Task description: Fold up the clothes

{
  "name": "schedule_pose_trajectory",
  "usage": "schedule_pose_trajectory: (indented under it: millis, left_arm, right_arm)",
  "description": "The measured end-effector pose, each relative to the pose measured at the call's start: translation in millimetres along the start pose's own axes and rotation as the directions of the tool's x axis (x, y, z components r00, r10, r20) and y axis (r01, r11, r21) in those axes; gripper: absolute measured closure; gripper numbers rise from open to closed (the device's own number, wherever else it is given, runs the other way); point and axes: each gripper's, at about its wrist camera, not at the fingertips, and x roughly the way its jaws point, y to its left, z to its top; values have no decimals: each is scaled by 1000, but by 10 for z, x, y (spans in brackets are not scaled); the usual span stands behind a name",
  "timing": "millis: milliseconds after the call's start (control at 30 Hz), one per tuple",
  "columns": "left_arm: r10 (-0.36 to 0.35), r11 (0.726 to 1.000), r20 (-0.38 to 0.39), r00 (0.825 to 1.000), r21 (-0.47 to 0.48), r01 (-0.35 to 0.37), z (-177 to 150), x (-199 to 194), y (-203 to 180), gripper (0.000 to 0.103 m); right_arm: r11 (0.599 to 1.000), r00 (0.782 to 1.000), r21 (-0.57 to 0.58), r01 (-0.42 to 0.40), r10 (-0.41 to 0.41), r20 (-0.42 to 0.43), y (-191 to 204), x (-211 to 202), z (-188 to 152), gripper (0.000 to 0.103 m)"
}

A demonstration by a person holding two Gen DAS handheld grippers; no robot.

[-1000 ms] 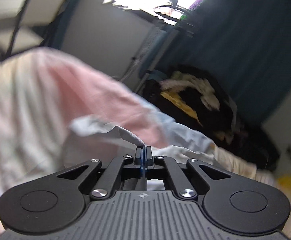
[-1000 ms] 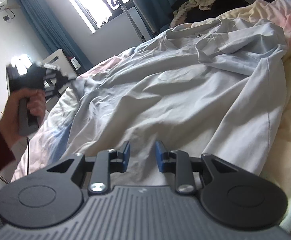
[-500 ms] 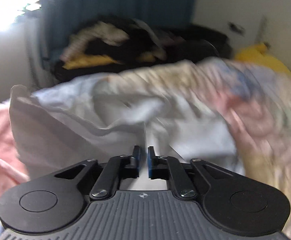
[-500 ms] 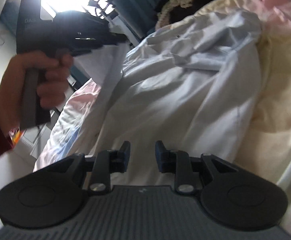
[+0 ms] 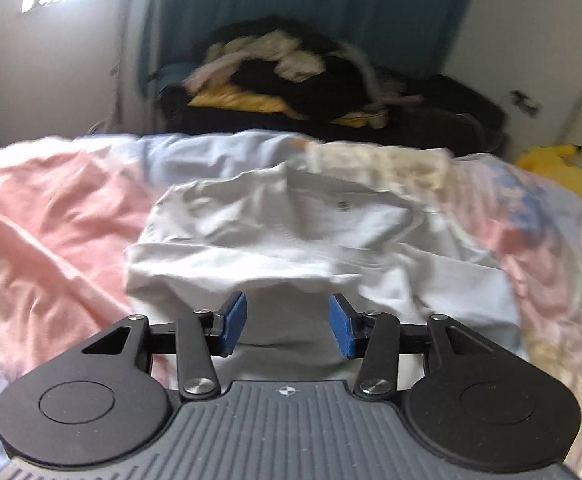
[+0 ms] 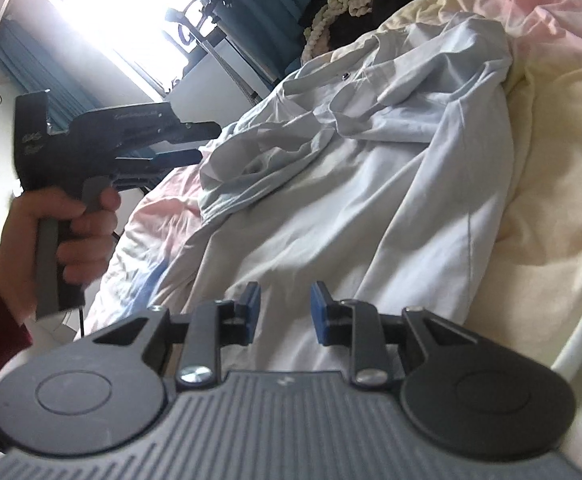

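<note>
Pale shirt lies rumpled on the pink bedding, one side flopped over its middle. Left gripper above its near edge, jaws spread, empty (frame blurry). Right gripper likewise parted, gripping nothing, over the hem.

left tool w/ jaws wide apart, nothing between them, clear air above the pale shirt. right tool jaws also apart, over the shirt's near hem, free. bed's left side: bare pink bedding, room to pass. far edge of bed blocked by dark clothes pile. yellow item at far right corner.
</note>
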Motion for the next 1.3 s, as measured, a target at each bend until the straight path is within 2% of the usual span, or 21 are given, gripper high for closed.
schedule_pose_trajectory:
  millis: [67, 133, 200, 267, 333, 367, 400, 433, 500, 633, 733, 767, 833, 867, 900, 1000, 1100, 1167, 1267, 1300]
  left_arm:
    - [4, 995, -32, 999, -98, -7, 54, 134, 73, 53]
    - [-6, 979, -52, 999, -205, -4, 98, 256, 149, 53]
    - [-19, 951, -70, 997, -309, -4, 141, 379, 226, 53]
    - [-33, 912, -87, 996, -411, -5, 185, 501, 302, 53]
    - [-29, 884, -91, 995, -467, -17, 209, 591, 342, 54]
    - [-21, 874, -90, 996, -485, -25, 217, 628, 353, 57]
    - [-9, 872, -91, 996, -487, -37, 229, 661, 349, 81]
    - [12, 892, -96, 995, -450, -54, 262, 685, 302, 93]
    - [47, 940, -93, 995, -334, -75, 374, 732, 151, 97]
    - [50, 966, -40, 998, -251, -58, 623, 810, -28, 98]
    - [85, 982, -66, 994, -163, -94, 613, 1016, -161, 97]
    - [84, 988, -78, 993, -120, -93, 572, 1077, -201, 95]
    - [83, 996, -94, 992, -27, -86, 499, 1113, -270, 81]
    - [78, 997, -105, 991, 17, -77, 473, 1098, -298, 67]
    - [64, 997, -120, 991, 57, -57, 466, 1022, -313, 52]
    - [0, 995, -108, 994, 100, 11, 417, 589, -270, 39]
    - [-64, 986, -115, 991, 144, 81, 240, -7, -168, 37]
    - [-66, 978, -132, 989, 190, 90, 29, -362, -47, 38]
    - [-72, 982, -216, 974, 157, 108, -481, -806, 279, 40]
    - [-72, 982, -239, 968, 151, 110, -659, -917, 371, 44]
  right_arm:
    - [1000, 1000, -1, 5, -5, -8, -20, 28, -11, 73]
    - [1000, 1000, 2, 4, -4, -12, -34, 44, -13, 73]
    - [1000, 1000, 5, 2, -1, -13, -43, 61, -10, 73]
    - [1000, 1000, 6, 0, 0, -16, -47, 79, -12, 73]
    - [1000, 1000, 10, -3, 3, -20, -55, 96, -22, 73]
    - [1000, 1000, 13, -5, 5, -22, -59, 102, -26, 73]
    - [1000, 1000, 15, -7, 8, -23, -63, 107, -30, 73]
    - [1000, 1000, 18, -10, 10, -23, -68, 112, -32, 73]
    - [1000, 1000, 24, -15, 16, -23, -76, 123, -38, 73]
    - [999, 999, 31, -19, 20, -25, -110, 162, -55, 74]
    - [999, 999, 29, -25, 26, -25, -125, 181, -55, 75]
    - [999, 999, 26, -26, 27, -23, -127, 178, -55, 75]
    - [1000, 1000, 14, -25, 25, -17, -123, 183, -75, 74]
    - [1000, 1000, 6, -23, 23, -12, -116, 187, -90, 74]
    - [1000, 1000, -6, -18, 18, -9, -102, 186, -108, 74]
    - [999, 1000, -28, -15, 15, -4, -54, 179, -105, 72]
    - [999, 1000, -39, -21, 21, 8, -21, 145, -94, 72]
    - [998, 999, -54, -23, 24, 25, 21, 35, -96, 72]
    - [997, 998, -77, -25, 29, 52, 88, -146, -101, 72]
    - [996, 998, -85, -26, 31, 61, 111, -206, -102, 72]
